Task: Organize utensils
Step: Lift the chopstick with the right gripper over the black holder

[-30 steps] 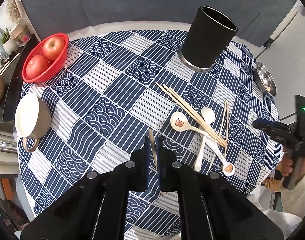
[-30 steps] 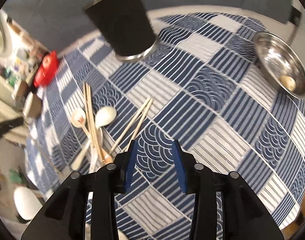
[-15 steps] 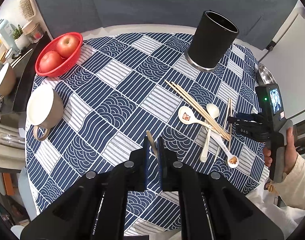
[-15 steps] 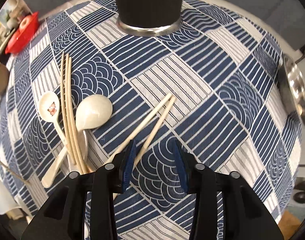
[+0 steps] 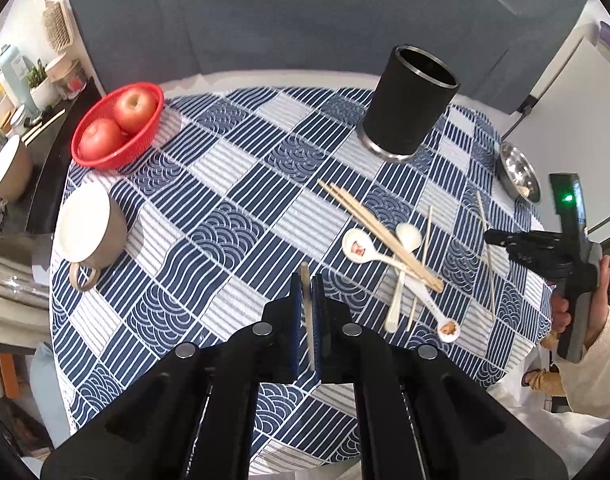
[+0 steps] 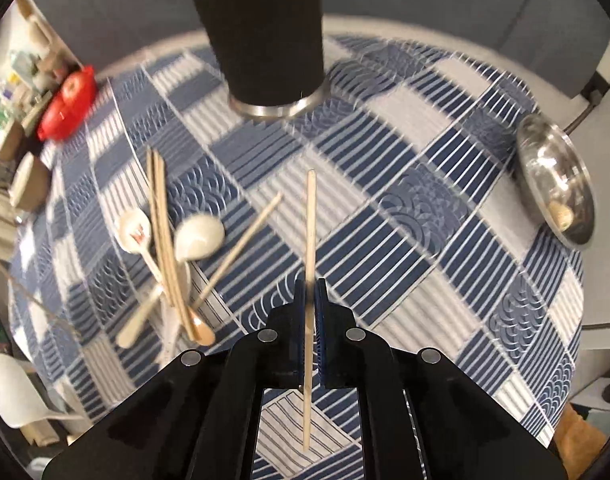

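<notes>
While the round table (image 5: pixel 209 200) under its blue-and-white patchwork cloth is seen from both wrists, the right gripper (image 6: pixel 309 292) is closed on a single pale wooden chopstick (image 6: pixel 311 224), pinched partway along its length; the stick runs straight forward along the fingers, its far tip directed at the base of the tall black cylindrical utensil holder (image 6: pixel 265 32), which stands upright toward the far edge of the table, directly ahead of this gripper; the chopstick appears lifted clear of the cloth, though that is judged only from its alignment with the fingers.

The left gripper (image 5: pixel 308 292) is likewise closed, on a thin flat wooden stick (image 5: pixel 307 312) whose upper end projects just beyond the fingertips; from this side the holder (image 5: pixel 409 100) lies ahead and to the right, farther off than from the right hand, which is seen at the right edge of that view.

Between the two grippers, toward the near right part of the table, the remaining utensils lie in a loose heap: a pair of long chopsticks (image 5: pixel 377 236) crossing several white ceramic spoons (image 5: pixel 401 256), with one loose chopstick (image 6: pixel 237 250) beside them.

Since the held chopstick's long axis lies nearly level while the holder's mouth opens upward, the coming move is judged to turn on raising the stick above the rim and tipping it upright; the right hand is the nearer.
</notes>
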A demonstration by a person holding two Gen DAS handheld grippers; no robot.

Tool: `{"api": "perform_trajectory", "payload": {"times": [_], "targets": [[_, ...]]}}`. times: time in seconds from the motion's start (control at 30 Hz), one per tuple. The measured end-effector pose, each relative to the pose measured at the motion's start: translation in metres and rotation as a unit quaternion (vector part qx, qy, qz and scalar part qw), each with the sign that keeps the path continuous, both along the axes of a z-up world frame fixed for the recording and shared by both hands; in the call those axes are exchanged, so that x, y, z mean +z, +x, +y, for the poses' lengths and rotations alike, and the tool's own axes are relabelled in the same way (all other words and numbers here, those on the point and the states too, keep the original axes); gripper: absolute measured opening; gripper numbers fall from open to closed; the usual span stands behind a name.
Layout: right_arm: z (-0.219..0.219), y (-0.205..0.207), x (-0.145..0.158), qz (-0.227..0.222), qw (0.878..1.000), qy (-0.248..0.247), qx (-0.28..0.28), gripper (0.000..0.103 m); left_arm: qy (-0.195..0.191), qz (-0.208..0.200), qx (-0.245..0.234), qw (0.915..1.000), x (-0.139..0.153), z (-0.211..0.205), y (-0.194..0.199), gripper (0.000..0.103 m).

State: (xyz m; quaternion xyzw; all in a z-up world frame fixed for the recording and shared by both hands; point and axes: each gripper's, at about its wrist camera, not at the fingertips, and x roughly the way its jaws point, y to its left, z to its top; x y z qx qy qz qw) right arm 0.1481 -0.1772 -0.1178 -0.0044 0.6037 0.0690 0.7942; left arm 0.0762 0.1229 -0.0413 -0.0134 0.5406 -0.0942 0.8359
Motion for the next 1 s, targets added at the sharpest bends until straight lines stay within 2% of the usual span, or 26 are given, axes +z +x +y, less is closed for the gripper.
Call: {"api": "perform_trajectory", "payload": {"times": [0.23,0.5,0.67,0.87,1.0], "targets": [[-0.022,0.004,0.065,-0.062,0.997,0.043,-0.004,0.004,-0.004,-0.034,-0.021,0.9992,0.027,-0.013,-0.002,0.005],[-0.036,0.021,0.118,-0.113,0.991,0.068,0.006,0.004,-0.011,-0.068,-0.045,0.9966,0.066,-0.040,0.016,0.005],[-0.043,0.040,0.154,-0.155,0.984,0.086,0.017,0.004,0.003,-0.093,-0.067,0.9934,0.092,-0.062,0.033,0.005],[-0.050,0.070,0.186,-0.195,0.975,0.103,0.035,0.005,0.010,-0.128,-0.077,0.9887,0.126,-0.086,0.061,0.005],[-0.052,0.093,0.198,-0.208,0.969,0.123,0.048,0.005,0.007,-0.142,-0.080,0.9866,0.145,-0.102,0.083,0.005]]}}
